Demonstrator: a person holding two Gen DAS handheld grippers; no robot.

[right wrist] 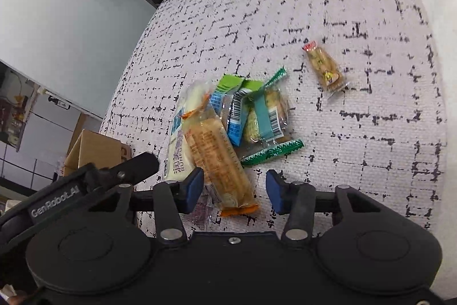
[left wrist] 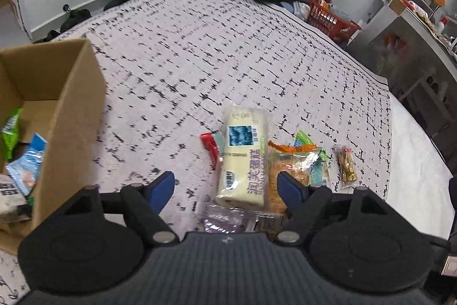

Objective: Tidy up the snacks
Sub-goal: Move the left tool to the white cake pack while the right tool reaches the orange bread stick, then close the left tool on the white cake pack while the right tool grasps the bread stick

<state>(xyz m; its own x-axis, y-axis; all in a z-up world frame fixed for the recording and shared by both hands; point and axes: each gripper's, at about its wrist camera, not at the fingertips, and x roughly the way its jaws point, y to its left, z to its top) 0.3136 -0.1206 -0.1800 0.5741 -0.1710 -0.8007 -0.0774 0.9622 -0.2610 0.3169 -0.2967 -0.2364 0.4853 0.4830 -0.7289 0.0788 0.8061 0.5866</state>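
**Reporter:** What are we looking at, and where is it lying?

**Operator:** The cream cake packet [left wrist: 242, 159] is lying flat on the patterned bedspread [left wrist: 200, 53], at the near end of a small heap of snacks. My left gripper [left wrist: 225, 187] is hanging over it with jaws spread wide, pads clear of the wrapper on both sides — nothing is being pinched.

**Reporter:** And the other hand?

**Operator:** My right gripper [right wrist: 234, 187] is straddling the orange-ended cracker pack [right wrist: 220, 159], jaws partly open. The left pad looks to be brushing the film, the right one is standing apart, so I'm not calling it a grip.

**Reporter:** How are you expecting these to handle?

**Operator:** Light, I'm judging, and slippery — glossy film that crinkles. The cake is probably soft and would squash, so I'm favouring its long sides, mid-length. The crackers look stiff but brittle; across the narrow width seems safest.

**Reporter:** What's surrounding them?

**Operator:** Green-and-teal sachets [right wrist: 251, 110] are overlapping beside the crackers, a small clear nut packet [right wrist: 324, 69] is lying well apart, and an open cardboard box [left wrist: 65, 93] is holding packets already, off to the left.
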